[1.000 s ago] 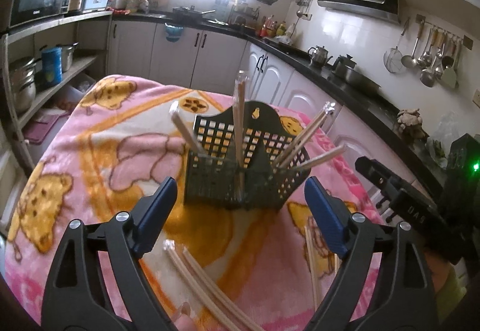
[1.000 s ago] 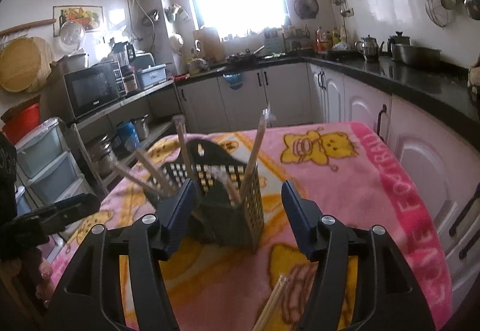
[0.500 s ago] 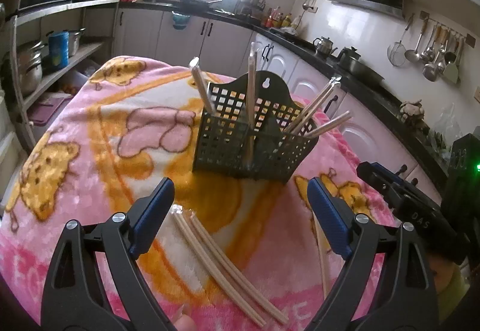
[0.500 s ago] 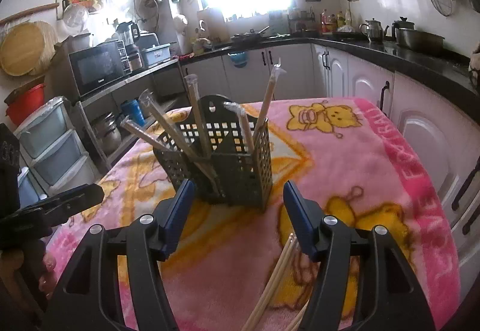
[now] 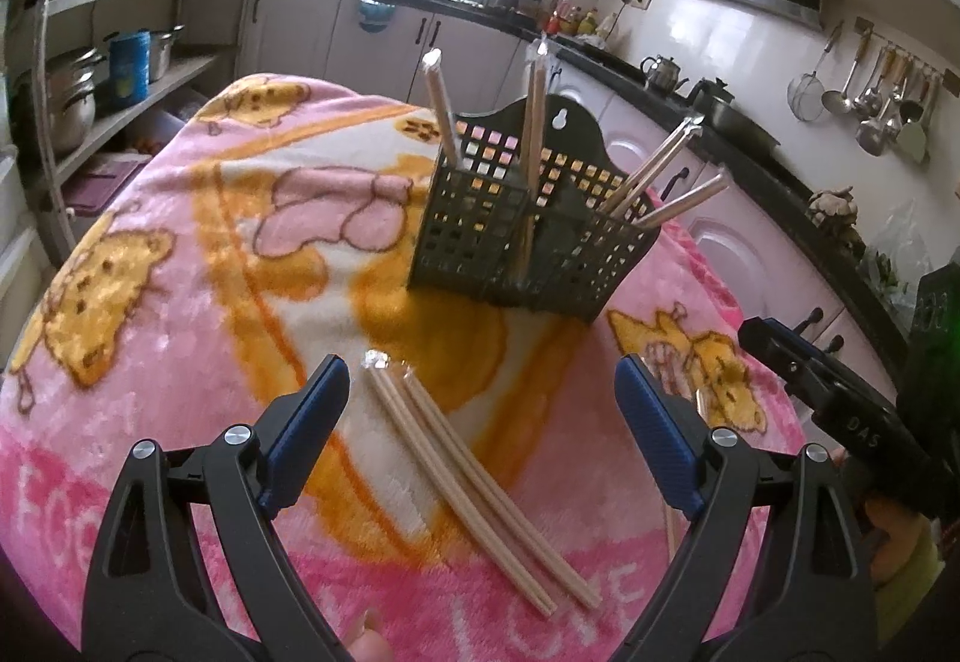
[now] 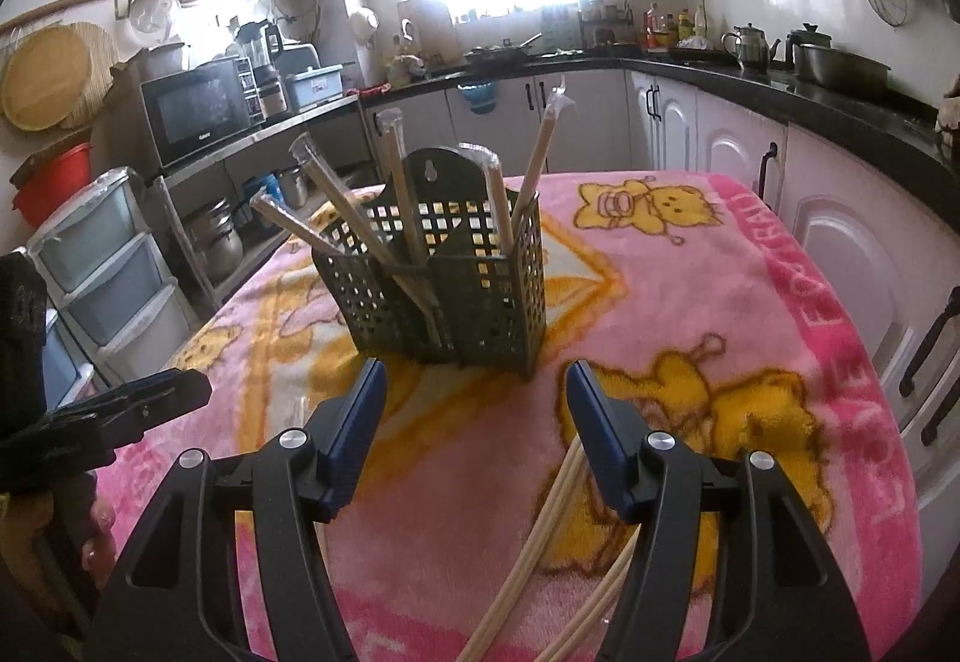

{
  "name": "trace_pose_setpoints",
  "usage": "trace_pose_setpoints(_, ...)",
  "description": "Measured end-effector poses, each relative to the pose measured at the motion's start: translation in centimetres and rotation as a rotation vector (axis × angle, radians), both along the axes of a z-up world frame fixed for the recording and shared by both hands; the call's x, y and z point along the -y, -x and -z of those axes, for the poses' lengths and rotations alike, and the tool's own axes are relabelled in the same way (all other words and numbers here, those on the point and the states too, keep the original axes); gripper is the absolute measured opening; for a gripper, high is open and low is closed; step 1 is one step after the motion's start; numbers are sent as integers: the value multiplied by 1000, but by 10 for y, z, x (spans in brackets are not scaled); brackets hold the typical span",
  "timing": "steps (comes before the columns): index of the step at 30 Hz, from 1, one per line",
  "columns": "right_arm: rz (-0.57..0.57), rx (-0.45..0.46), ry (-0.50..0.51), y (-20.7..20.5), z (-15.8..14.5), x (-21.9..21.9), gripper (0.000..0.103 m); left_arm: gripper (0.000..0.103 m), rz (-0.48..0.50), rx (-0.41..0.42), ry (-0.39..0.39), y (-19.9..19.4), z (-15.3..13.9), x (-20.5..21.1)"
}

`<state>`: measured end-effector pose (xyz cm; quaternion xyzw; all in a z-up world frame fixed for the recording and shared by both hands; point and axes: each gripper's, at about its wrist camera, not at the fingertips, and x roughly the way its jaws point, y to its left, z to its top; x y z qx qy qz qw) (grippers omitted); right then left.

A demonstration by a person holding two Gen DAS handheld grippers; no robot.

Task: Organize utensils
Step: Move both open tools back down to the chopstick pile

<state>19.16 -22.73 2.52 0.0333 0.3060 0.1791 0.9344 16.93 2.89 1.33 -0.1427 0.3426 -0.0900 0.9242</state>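
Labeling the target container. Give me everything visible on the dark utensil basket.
The utensil basket is dark green-grey, plastic by the look, with square-grid perforated walls and a taller arched back panel with a keyhole hanging slot. Inner dividers split it into compartments. It stands upright on the pink cartoon blanket, ahead of both open claws and touching neither. Several clear-wrapped chopstick pairs stand in it, leaning outward at different angles. More wrapped chopsticks lie loose on the blanket nearer the camera, apart from it.

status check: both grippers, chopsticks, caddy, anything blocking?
Left gripper open, empty, above loose wrapped chopsticks on blanket. Right gripper open, empty; bare chopsticks under it. Caddy upright, several wrapped pairs inside. No obstruction visible.
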Motion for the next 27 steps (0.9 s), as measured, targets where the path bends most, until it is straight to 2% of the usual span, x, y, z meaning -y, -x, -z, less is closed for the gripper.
trace_pose_setpoints(15, -3, -65, 12, 4, 23, 6, 60, 80, 1, -85, 25, 4, 31, -7)
trace_pose_setpoints(19, -7, -86, 14, 6, 30, 6, 60, 73, 0, -108, 31, 4, 38, -10)
trace_pose_setpoints(21, -9, -98, 14, 6, 35, 8, 60, 65, 2, -125, 40, 4, 44, -12)
trace_pose_setpoints(23, -6, -119, 13, 5, 42, 9, 60, 51, 2, -145, 47, 3, 50, -13)
trace_pose_setpoints(27, 3, -151, 18, 2, 52, 11, 60, 40, -3, -187, 61, -1, 63, -17)
